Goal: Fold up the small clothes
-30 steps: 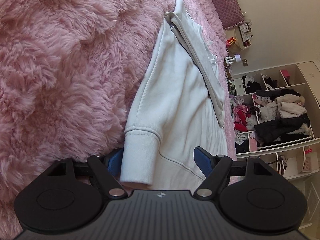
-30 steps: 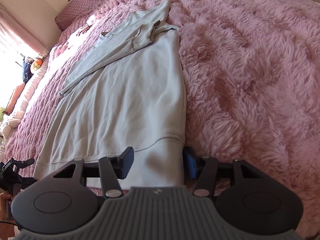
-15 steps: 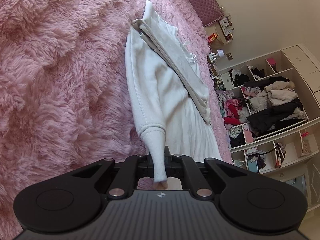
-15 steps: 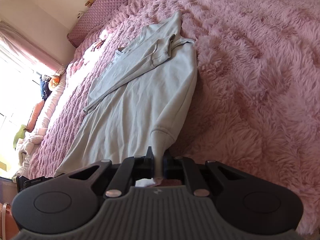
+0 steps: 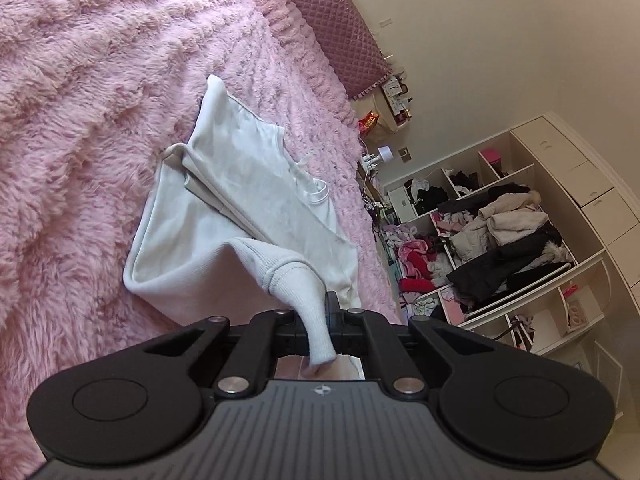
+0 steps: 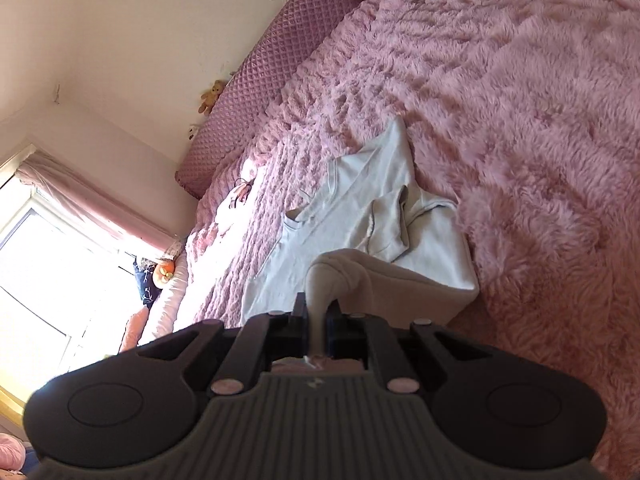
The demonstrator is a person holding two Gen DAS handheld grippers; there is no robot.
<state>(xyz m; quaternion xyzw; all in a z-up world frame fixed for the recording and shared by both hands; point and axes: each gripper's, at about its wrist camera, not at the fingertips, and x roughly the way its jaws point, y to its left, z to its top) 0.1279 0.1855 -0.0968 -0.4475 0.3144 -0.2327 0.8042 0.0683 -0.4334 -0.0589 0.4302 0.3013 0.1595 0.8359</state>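
A white sweatshirt [image 5: 224, 216] lies on the fluffy pink bed cover [image 5: 80, 128], its sleeves folded across its body. My left gripper [image 5: 318, 316] is shut on one corner of the ribbed hem [image 5: 308, 300] and holds it lifted off the bed. In the right wrist view the same sweatshirt [image 6: 372, 216] stretches away from me. My right gripper [image 6: 318, 318] is shut on the other hem corner [image 6: 324, 280], also raised. The lower part of the garment curls up from the bed towards both grippers.
A quilted pink headboard [image 6: 256, 92] runs along the far side of the bed. Open white shelves [image 5: 520, 240] stuffed with clothes stand beyond the bed's edge. A bright window with a pink curtain [image 6: 60, 216] is at the left of the right wrist view.
Both grippers went from open around the hem corners to shut on them. Both then rose and tilted, pulling the hem up off the bed.
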